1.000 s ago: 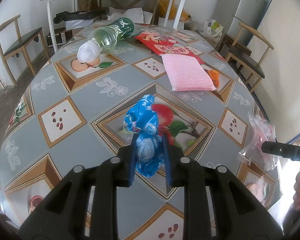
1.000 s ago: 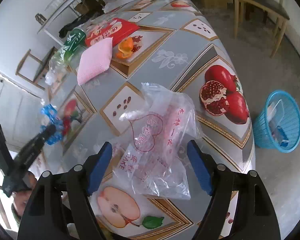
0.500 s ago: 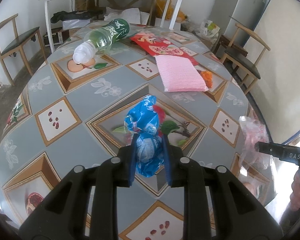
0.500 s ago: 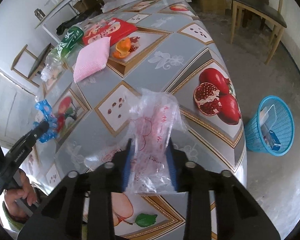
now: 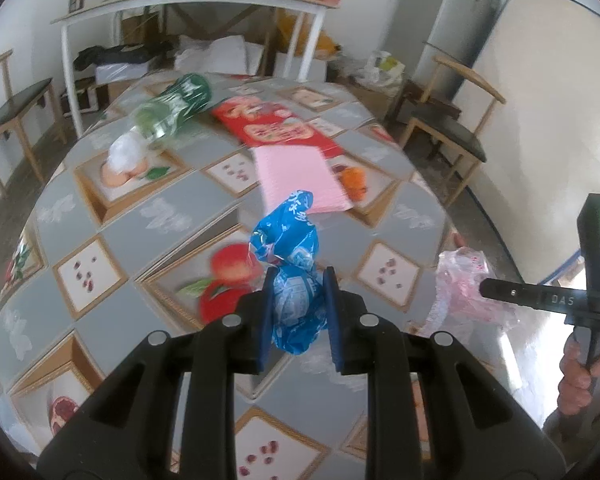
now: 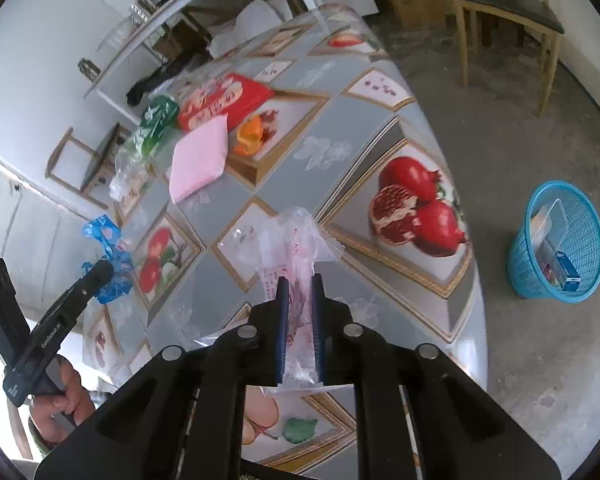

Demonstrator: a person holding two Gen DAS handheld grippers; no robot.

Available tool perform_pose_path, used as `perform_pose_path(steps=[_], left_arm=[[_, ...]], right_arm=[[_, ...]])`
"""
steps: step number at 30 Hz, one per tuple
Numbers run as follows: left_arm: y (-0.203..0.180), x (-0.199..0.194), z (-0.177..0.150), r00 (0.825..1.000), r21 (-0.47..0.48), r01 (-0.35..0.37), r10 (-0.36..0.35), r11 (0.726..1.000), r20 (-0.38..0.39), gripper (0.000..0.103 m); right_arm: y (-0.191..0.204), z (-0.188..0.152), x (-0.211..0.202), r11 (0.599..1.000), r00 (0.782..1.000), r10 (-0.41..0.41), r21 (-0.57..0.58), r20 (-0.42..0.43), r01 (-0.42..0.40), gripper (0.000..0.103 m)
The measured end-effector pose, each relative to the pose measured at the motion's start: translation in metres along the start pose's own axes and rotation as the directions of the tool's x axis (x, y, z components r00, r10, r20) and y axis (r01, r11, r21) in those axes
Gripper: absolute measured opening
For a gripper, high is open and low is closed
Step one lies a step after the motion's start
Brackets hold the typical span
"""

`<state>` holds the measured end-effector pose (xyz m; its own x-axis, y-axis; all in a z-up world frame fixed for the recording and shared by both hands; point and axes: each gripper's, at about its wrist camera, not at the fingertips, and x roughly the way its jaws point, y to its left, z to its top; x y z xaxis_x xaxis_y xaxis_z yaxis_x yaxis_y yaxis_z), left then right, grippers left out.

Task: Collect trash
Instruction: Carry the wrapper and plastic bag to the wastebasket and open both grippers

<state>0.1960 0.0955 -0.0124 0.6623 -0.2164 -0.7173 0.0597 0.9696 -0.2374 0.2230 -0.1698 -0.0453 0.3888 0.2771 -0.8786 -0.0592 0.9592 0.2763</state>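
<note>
Now that both pieces have come up off the tabletop [image 6: 380, 128], the left tool [image 5: 298, 306] clamps the blue wrapper [image 5: 294, 280] and the right tool [image 6: 299, 320] pinches the clear bag [image 6: 296, 264]; the blue basket [image 6: 556, 248] beside the tabletop likely comes next.

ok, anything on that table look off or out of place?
The plastic bottle lies on its side at the table's far end, not upright. Orange peel sits loose beside the pink cloth. Otherwise nothing odd: left tongs grip the blue wrapper, right tongs the clear bag.
</note>
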Motion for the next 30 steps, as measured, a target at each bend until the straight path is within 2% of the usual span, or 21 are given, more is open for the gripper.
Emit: perform_pose_path(steps=[11, 15, 17, 21, 24, 26, 27, 28, 30], left_arm=[[-0.067, 0.006, 0.016, 0.995, 0.105, 0.100, -0.098, 0.989, -0.026, 0.021], [-0.100, 0.010, 0.022, 0.990, 0.163, 0.143, -0.139, 0.976, -0.040, 0.021], [-0.124, 0.014, 0.026, 0.982, 0.199, 0.188, -0.179, 0.962, -0.063, 0.021], [-0.178, 0.033, 0.036, 0.951, 0.263, 0.303, -0.274, 0.916, -0.143, 0.021], [-0.227, 0.057, 0.043, 0.917, 0.296, 0.388, -0.331, 0.873, -0.225, 0.021], [-0.267, 0.080, 0.046, 0.876, 0.306, 0.462, -0.373, 0.833, -0.306, 0.021], [-0.279, 0.088, 0.045, 0.866, 0.306, 0.476, -0.378, 0.825, -0.328, 0.021], [-0.302, 0.105, 0.044, 0.841, 0.302, 0.508, -0.389, 0.807, -0.377, 0.021], [-0.330, 0.129, 0.040, 0.819, 0.304, 0.527, -0.378, 0.794, -0.433, 0.021]], right_arm=[[-0.051, -0.010, -0.041, 0.992, 0.991, 0.059, 0.101, 0.121, -0.071, 0.008], [-0.082, -0.015, -0.065, 0.983, 0.981, 0.058, 0.161, 0.186, -0.088, 0.008], [-0.101, -0.019, -0.080, 0.976, 0.972, 0.040, 0.200, 0.231, -0.088, 0.008], [-0.154, -0.028, -0.117, 0.949, 0.943, -0.056, 0.312, 0.328, -0.052, 0.008], [-0.208, -0.041, -0.143, 0.900, 0.914, -0.159, 0.435, 0.373, -0.020, 0.008], [-0.244, -0.048, -0.151, 0.861, 0.904, -0.212, 0.509, 0.372, -0.008, 0.008], [-0.260, -0.052, -0.153, 0.842, 0.901, -0.228, 0.540, 0.368, -0.007, 0.008], [-0.281, -0.055, -0.153, 0.817, 0.899, -0.253, 0.576, 0.357, 0.001, 0.008], [-0.312, -0.060, -0.149, 0.774, 0.900, -0.284, 0.633, 0.331, 0.012, 0.008]])
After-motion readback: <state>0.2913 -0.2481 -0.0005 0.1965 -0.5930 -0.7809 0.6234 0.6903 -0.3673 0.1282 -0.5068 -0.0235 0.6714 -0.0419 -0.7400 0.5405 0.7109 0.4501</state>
